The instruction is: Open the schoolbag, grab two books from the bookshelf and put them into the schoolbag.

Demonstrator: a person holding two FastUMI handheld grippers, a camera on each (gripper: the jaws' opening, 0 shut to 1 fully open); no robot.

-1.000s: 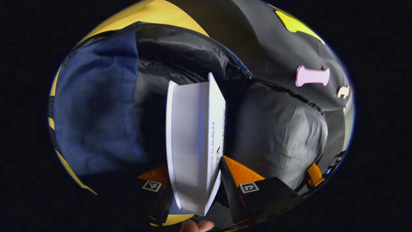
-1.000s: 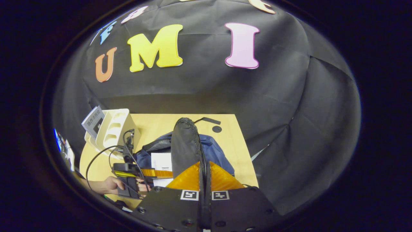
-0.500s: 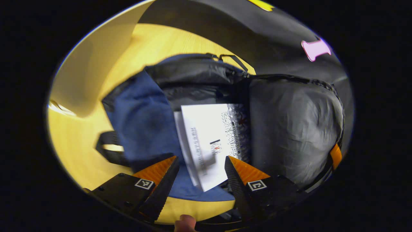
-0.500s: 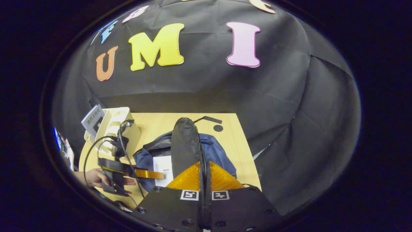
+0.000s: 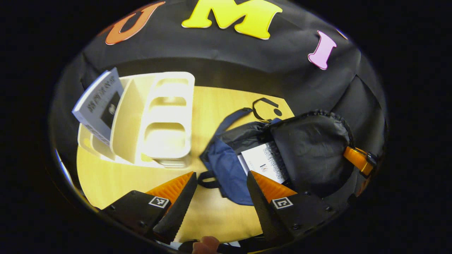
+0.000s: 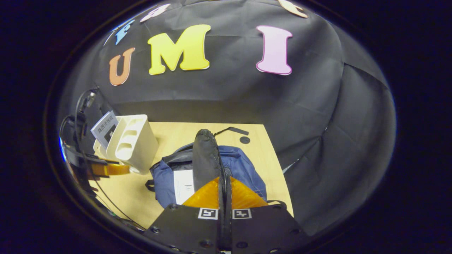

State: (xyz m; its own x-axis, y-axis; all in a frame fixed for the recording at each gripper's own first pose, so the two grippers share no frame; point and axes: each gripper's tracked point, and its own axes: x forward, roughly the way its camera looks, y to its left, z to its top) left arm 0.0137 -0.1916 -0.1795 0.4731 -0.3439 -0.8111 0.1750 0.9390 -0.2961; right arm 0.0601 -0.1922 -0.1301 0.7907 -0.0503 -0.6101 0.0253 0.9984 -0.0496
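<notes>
A: Start at the left gripper [image 5: 219, 197]; what is it doing?

B: Its jaws stand wide apart with nothing between them; the remaining book [image 5: 99, 102] lies out at about ten o'clock from it, well apart, across bare table [image 5: 113, 176].

A: How does that book sit?

B: Leaning in the far-left slot of the white bookshelf [image 5: 166, 120], its long axis tilted, top corner tipped away toward ten o'clock; I judge the left gripper the nearer one for it, since the right gripper [image 6: 224, 190] is occupied.

A: Occupied how?

B: Its fingers are pressed together on the black flap [image 6: 206, 158] of the schoolbag [image 6: 243, 165], holding the mouth open; in the right gripper view the first book [image 6: 183, 181] lies white inside the opening, at about eleven o'clock from the fingertips, just beside the flap.

A: Anything in the way?

B: The bookshelf's own dividers stand between the left gripper and the book, at eleven o'clock; my guess is the reach must go round to the shelf's left side; the bag's strap [image 5: 206, 180] lies near at twelve o'clock, low and flat.
</notes>
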